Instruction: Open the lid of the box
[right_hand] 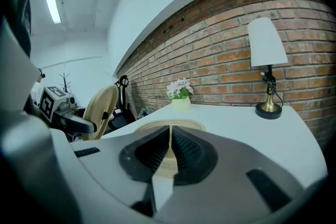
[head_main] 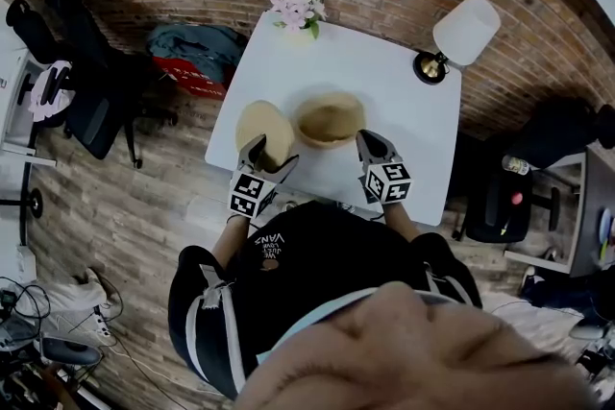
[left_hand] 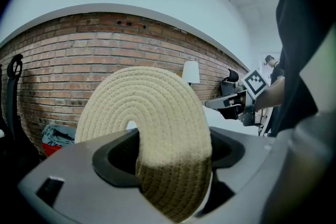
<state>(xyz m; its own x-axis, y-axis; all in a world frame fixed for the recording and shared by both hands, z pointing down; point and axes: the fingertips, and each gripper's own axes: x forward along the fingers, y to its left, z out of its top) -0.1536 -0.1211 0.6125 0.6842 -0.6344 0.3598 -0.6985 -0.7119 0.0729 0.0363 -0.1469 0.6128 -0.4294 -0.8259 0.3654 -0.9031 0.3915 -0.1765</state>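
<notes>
A round woven lid (head_main: 261,125) (left_hand: 152,123) stands on edge off the box, and my left gripper (head_main: 272,155) (left_hand: 173,165) is shut on its rim. The open woven box (head_main: 329,118) (right_hand: 149,125) sits in the middle of the white table (head_main: 384,82); the lid is to its left. My right gripper (head_main: 368,141) (right_hand: 170,136) hangs at the box's near right rim with its jaws shut together and nothing visibly between them. From the right gripper view the lid (right_hand: 100,107) shows upright at the left.
A white-shaded lamp (head_main: 461,34) stands at the table's far right corner, a vase of pink flowers (head_main: 300,10) at its far edge. Black office chairs (head_main: 86,91) stand on the floor to the left, another chair (head_main: 509,197) to the right. A brick wall runs behind.
</notes>
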